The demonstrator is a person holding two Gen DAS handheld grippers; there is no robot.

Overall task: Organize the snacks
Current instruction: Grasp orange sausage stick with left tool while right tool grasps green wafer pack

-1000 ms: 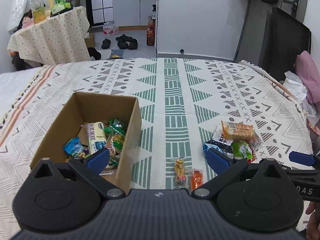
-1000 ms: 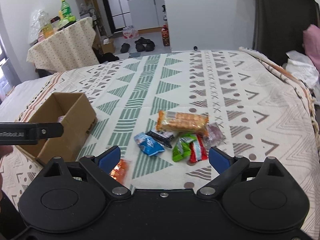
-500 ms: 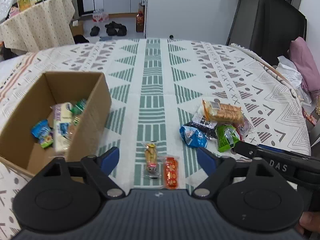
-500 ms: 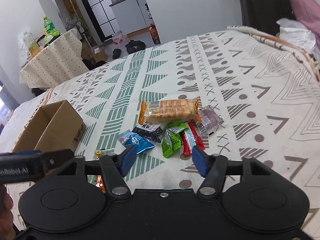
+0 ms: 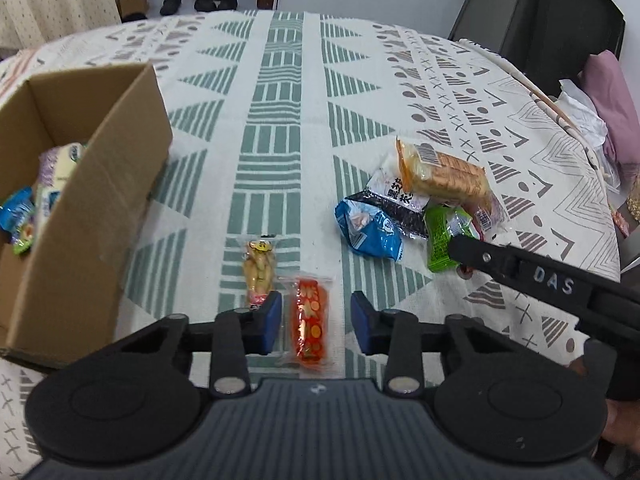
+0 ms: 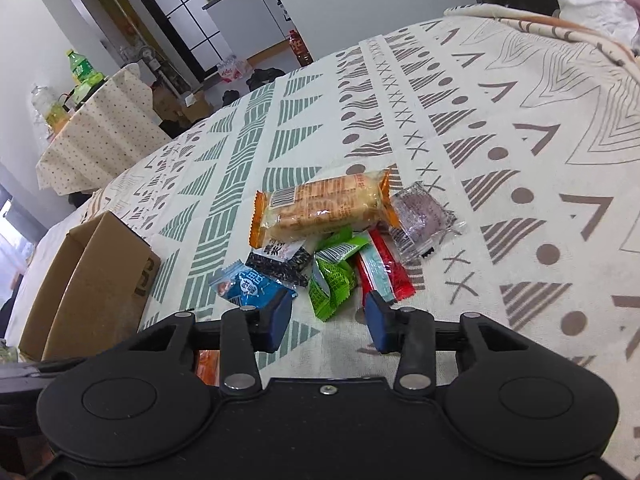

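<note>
My left gripper (image 5: 316,322) is open, its blue pads on either side of a red-orange snack packet (image 5: 310,326) lying on the patterned cloth. A yellow snack packet (image 5: 260,270) lies just left of it. A cardboard box (image 5: 100,216) with several snacks inside stands at the left. My right gripper (image 6: 328,322) is open, low over a green packet (image 6: 332,280) in a pile with a blue packet (image 6: 250,286), a black packet (image 6: 282,260), an orange biscuit pack (image 6: 324,206), red sticks (image 6: 384,274) and a purple packet (image 6: 420,216). The right gripper also shows in the left wrist view (image 5: 454,246).
The patterned cloth (image 5: 280,120) covers a bed-like surface. A dark chair (image 5: 540,24) and pink fabric (image 5: 612,108) sit beyond the right edge. A cloth-covered side table (image 6: 100,128) with bottles stands far left. Shoes lie on the floor beyond.
Both grippers have moved down and forward and narrowed their jaws. The left one now straddles the red-orange packet; the right one has come close to the green packet.
</note>
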